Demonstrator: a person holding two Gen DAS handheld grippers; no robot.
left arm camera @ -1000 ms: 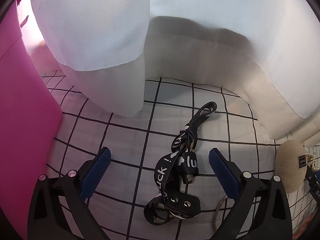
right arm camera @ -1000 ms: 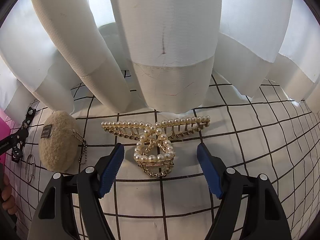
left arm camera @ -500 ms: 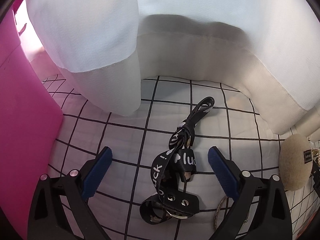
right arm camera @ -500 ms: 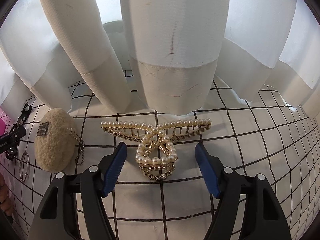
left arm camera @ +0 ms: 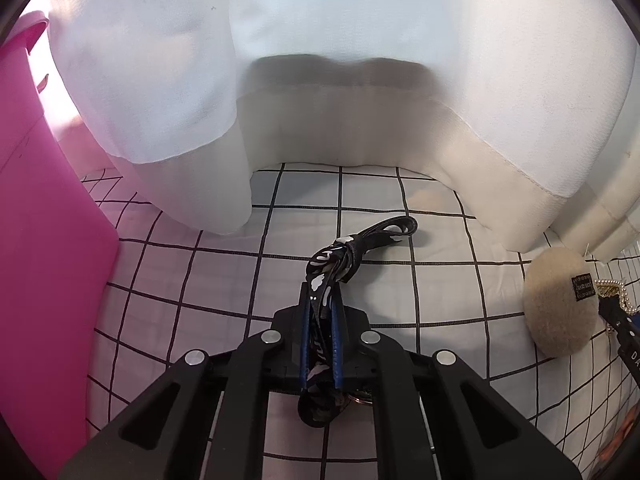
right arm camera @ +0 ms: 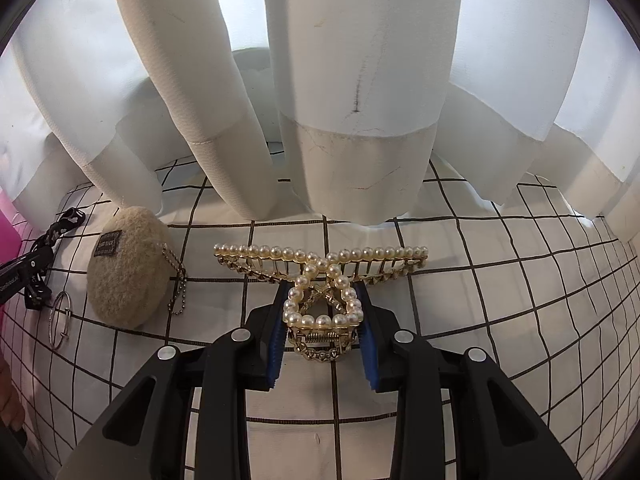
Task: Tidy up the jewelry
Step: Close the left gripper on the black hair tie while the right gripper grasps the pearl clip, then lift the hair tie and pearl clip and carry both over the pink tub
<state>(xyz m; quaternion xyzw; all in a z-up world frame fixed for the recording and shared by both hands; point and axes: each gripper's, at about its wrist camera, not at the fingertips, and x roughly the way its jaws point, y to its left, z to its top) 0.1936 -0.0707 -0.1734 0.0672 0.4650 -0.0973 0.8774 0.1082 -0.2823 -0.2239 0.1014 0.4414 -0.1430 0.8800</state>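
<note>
In the left wrist view my left gripper (left arm camera: 320,312) is shut on a black strap (left arm camera: 360,240) with white lettering; its knotted end sticks out ahead over the checked cloth (left arm camera: 440,280). In the right wrist view a gold hair clip with pearls (right arm camera: 280,254) lies crosswise on the cloth. My right gripper (right arm camera: 322,300) is closing around the clip's pearl handle, and both blue pads (right arm camera: 276,340) touch the handle's sides. The left gripper's black finger (right arm camera: 24,268) shows at the left edge of that view.
A pink box (left arm camera: 40,260) stands at the left. A beige fluffy pouch (right arm camera: 128,272) with a ball chain lies between the two grippers, a silver ring (right arm camera: 60,324) beside it. White curtain folds (right arm camera: 360,120) hang down onto the cloth at the back.
The left gripper has gone from wide open to shut on the black strap. The right gripper's jaws have narrowed from wide apart to touching the pearl clip's handle.
</note>
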